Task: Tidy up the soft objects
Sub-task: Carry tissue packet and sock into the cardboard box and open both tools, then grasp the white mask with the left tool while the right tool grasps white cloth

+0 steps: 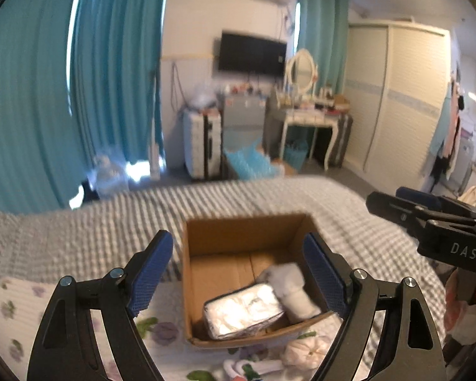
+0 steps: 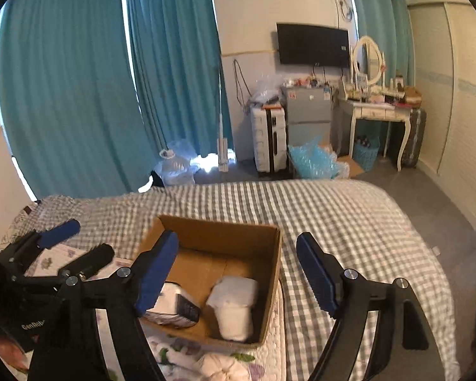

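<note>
Hovering above bed, both grippers empty, fingers apart. Left gripper [image 1: 238, 273] wide, blue pads either side of cardboard box [image 1: 238, 231], nothing between them. Right gripper [image 2: 238, 273] likewise spread, nothing pinched, box below and between pads. Box open-topped, sitting on floral sheet [image 1: 18, 311] at near edge, grey checked blanket [image 2: 349, 222] behind and to right. Inside box: plastic-wrapped white pack [image 1: 242, 311] lying flat at near left, rolled white cloth [image 1: 293, 289] leaning beside it at right, touching. Same roll [image 2: 234, 308] upright-ish at near right corner in right wrist view, pack [image 2: 174, 308] partly hidden by left pad. Outside box, just near of front wall: pale pink soft bundle [image 1: 304, 350] on floral sheet, plus white-pink item [image 1: 254, 366], blurred. Teal curtains [image 2: 79, 79] far left, TV [image 2: 312, 44] on far wall.
</note>
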`<state>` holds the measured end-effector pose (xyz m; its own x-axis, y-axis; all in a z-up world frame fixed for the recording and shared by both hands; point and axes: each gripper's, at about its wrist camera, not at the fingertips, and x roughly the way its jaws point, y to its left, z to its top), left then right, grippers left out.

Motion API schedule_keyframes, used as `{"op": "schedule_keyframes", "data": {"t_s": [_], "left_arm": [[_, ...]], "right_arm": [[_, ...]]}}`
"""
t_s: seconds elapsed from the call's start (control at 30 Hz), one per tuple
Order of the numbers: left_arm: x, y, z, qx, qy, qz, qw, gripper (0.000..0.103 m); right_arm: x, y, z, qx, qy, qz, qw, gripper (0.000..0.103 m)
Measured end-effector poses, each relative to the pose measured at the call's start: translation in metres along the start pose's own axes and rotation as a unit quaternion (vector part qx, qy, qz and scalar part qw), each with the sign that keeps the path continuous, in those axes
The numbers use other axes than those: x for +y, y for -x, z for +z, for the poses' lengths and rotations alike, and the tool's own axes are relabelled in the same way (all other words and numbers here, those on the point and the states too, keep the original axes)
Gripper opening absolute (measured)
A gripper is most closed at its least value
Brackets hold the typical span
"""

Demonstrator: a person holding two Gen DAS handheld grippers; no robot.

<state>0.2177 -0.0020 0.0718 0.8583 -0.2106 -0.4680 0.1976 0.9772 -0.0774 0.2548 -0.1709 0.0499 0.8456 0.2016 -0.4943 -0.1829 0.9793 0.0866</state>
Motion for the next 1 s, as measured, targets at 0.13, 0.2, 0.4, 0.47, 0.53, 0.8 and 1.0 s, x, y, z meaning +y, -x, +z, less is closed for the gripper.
{"op": "schedule_keyframes", "data": {"t_s": [0.13,0.2,0.4,0.47,0.53,0.8,1.0], "left_arm": [[-0.010,0.072,0.024,-0.045,-0.006,-0.007,0.9990,0.085],[-0.013,0.103,0.032,-0.065,-0.012,-0.008,0.9978,0.085],[-0.030,0.203,0.033,-0.121,-0.045,0.013,0.9916,0.093],[-0.029,0.228,0.025,-0.126,-0.040,0.015,0.9911,0.093],[-0.028,0.249,0.018,-0.127,-0.035,0.019,0.9911,0.093],[-0.020,0.264,-0.018,-0.102,-0.019,0.022,0.9944,0.093],[-0.004,0.229,-0.062,-0.058,0.016,0.039,0.9974,0.093]], "right_arm": [[0.014,0.068,0.017,-0.033,0.013,-0.010,0.999,0.080],[0.022,0.102,0.021,-0.049,0.019,-0.012,0.999,0.084],[0.041,0.202,0.017,-0.078,0.021,-0.011,0.997,0.092],[0.046,0.227,0.012,-0.086,0.023,-0.015,0.996,0.095],[0.053,0.251,0.003,-0.096,0.026,-0.023,0.995,0.096],[0.080,0.267,-0.039,-0.083,0.058,-0.032,0.994,0.096],[0.080,0.230,-0.078,-0.050,0.073,0.004,0.996,0.096]]}}
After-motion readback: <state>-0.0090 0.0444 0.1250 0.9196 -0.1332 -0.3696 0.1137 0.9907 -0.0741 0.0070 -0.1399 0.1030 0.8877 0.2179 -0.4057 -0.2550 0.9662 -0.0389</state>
